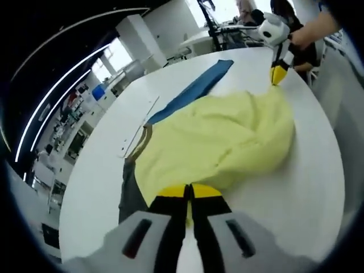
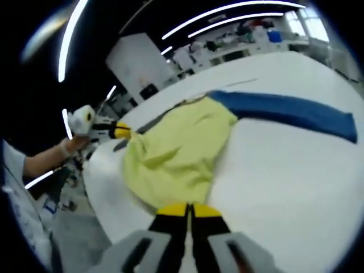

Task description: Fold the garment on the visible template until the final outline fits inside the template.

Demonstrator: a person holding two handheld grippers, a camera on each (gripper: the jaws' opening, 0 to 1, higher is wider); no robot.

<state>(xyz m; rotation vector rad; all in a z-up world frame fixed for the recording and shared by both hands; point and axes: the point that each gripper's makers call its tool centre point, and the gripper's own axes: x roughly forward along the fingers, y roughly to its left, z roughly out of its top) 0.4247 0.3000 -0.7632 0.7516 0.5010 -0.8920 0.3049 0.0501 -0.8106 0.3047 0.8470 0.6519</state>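
Lying bunched on the white table, the yellow garment is the landmark here. In the left gripper view, the left gripper has its yellow-tipped jaws pressed together on the near hem of the garment, pinching the fabric. A grey panel peeks out from under the garment's edge beside that gripper, and it seems to be the template, though the cloth hides most of it. A long blue strip runs out from beneath the garment's far side toward the table edge. At the garment's far corner, the right gripper touches the cloth with its tips together, held by a person's hand.

In the right gripper view, the right gripper has its jaws closed on the garment at its near edge. The blue strip stretches away from the garment. Beyond the garment, the left gripper meets its far edge, with a hand behind it.
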